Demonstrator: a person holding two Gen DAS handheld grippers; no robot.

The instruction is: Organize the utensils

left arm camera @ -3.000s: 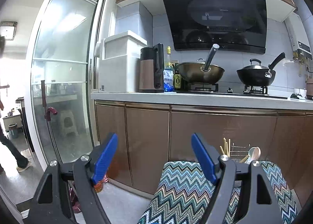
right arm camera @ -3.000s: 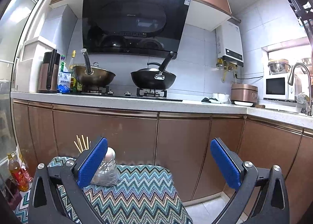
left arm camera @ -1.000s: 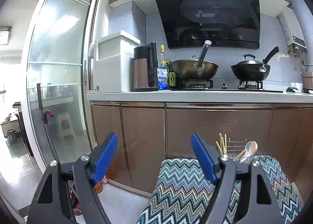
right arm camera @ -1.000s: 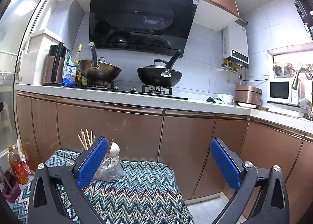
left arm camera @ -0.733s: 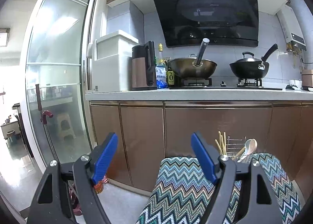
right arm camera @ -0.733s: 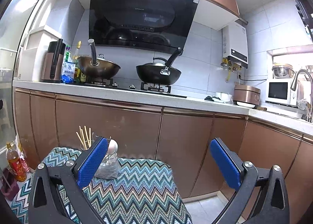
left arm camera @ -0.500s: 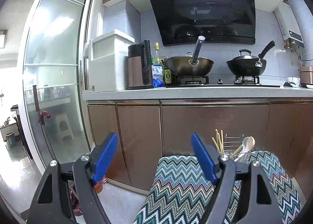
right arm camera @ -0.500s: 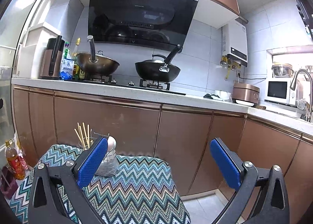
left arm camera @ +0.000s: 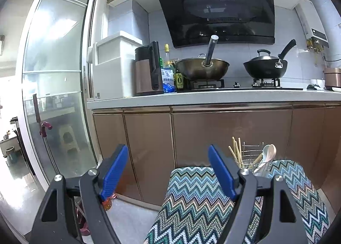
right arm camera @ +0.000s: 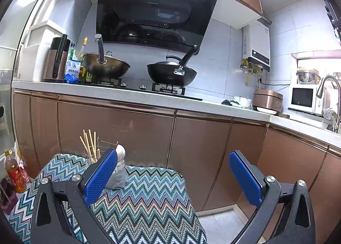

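A wire utensil holder (left arm camera: 252,155) stands at the far end of a small table under a zigzag-patterned cloth (left arm camera: 200,199). Wooden chopsticks (left arm camera: 235,150) and pale spoons (left arm camera: 269,152) stick up from it. In the right wrist view the holder (right arm camera: 118,174) is partly hidden behind my left finger, with the chopsticks (right arm camera: 89,144) and a spoon (right arm camera: 120,152) showing above it. My left gripper (left arm camera: 168,171) is open and empty, short of the holder and to its left. My right gripper (right arm camera: 173,175) is open and empty above the cloth (right arm camera: 145,203), right of the holder.
Brown cabinet fronts (right arm camera: 119,128) run close behind the table under a white counter (left arm camera: 213,96) carrying two woks, bottles and a kettle. A glass sliding door (left arm camera: 55,86) stands left. A bottle (right arm camera: 13,174) sits on the floor. A sink tap (right arm camera: 332,94) and microwave stand far right.
Both views shifted slightly: the holder and cloth sit a bit more toward the centre and the counter lower. Both grippers stay open.
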